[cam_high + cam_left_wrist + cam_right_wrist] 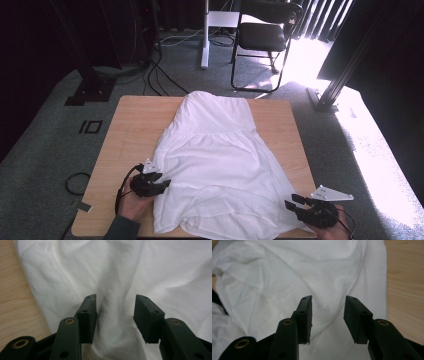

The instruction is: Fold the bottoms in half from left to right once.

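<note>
- Lying flat on one wooden table (127,131): one white dress (217,165), narrow top end at far side, wide hem at near edge, wrinkled, hem bunched near front.
- Counting two grippers, one per hand, both at near end of dress.
- Left gripper (161,184) at left hem edge, over cloth; two black jaws spread apart, cloth seen in gap below them, pads not pressing on it (115,315).
- Right gripper (294,202) at near right corner of hem, by table edge; two jaws spread apart, cloth under gap, nothing pinched (328,315).
- Two hands at bottom, one sleeve (121,229) on left.
- Beyond table: one black chair (265,35), one white pole (204,35), cables (160,75) on grey carpet (45,145).
</note>
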Demonstrator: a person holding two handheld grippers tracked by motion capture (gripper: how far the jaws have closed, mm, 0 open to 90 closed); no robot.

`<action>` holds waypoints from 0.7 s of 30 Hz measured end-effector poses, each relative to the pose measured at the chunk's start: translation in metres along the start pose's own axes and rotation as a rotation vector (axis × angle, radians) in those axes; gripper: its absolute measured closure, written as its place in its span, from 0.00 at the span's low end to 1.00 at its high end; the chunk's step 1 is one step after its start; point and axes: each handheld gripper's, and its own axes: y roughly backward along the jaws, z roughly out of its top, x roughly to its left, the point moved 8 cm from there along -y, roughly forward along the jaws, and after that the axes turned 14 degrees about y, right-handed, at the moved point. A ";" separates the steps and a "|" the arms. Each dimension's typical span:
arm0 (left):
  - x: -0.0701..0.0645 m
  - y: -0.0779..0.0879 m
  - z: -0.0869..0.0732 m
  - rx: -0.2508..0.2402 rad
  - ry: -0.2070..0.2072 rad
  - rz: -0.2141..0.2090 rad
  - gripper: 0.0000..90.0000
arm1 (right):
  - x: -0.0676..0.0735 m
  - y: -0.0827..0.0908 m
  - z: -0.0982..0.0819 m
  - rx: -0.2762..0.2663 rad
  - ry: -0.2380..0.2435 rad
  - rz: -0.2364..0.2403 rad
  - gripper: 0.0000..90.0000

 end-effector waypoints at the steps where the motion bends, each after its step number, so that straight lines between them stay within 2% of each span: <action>1: -0.002 0.001 -0.001 0.001 -0.005 0.001 0.59 | -0.002 -0.005 0.002 0.001 -0.007 -0.010 0.60; 3: -0.005 0.004 -0.003 0.002 -0.013 0.000 0.57 | -0.004 -0.019 0.004 0.030 0.001 -0.028 0.56; 5: -0.006 0.006 -0.005 -0.007 -0.019 0.002 0.55 | -0.009 -0.037 0.004 0.061 0.003 -0.046 0.56; 7: -0.008 0.009 -0.007 -0.015 -0.015 -0.010 0.53 | -0.017 -0.055 0.004 0.093 -0.018 -0.064 0.55; 9: -0.012 0.014 -0.012 -0.023 -0.008 -0.036 0.50 | -0.020 -0.071 0.000 0.151 -0.044 -0.056 0.52; 11: -0.017 0.019 -0.019 -0.029 -0.020 -0.043 0.48 | -0.016 -0.081 -0.004 0.188 -0.060 -0.051 0.51; 15: -0.023 0.027 -0.032 -0.014 -0.035 -0.059 0.47 | -0.012 -0.087 -0.014 0.241 -0.069 -0.088 0.50; 17: -0.024 0.032 -0.034 -0.025 -0.041 -0.047 0.47 | -0.012 -0.085 -0.015 0.236 -0.078 -0.087 0.56; 19: -0.024 0.039 -0.035 -0.044 -0.024 -0.069 0.47 | -0.012 -0.083 -0.015 0.238 -0.079 -0.076 0.75; 21: -0.022 0.043 -0.039 -0.026 -0.008 -0.053 0.47 | -0.010 -0.081 -0.014 0.240 -0.074 -0.064 0.89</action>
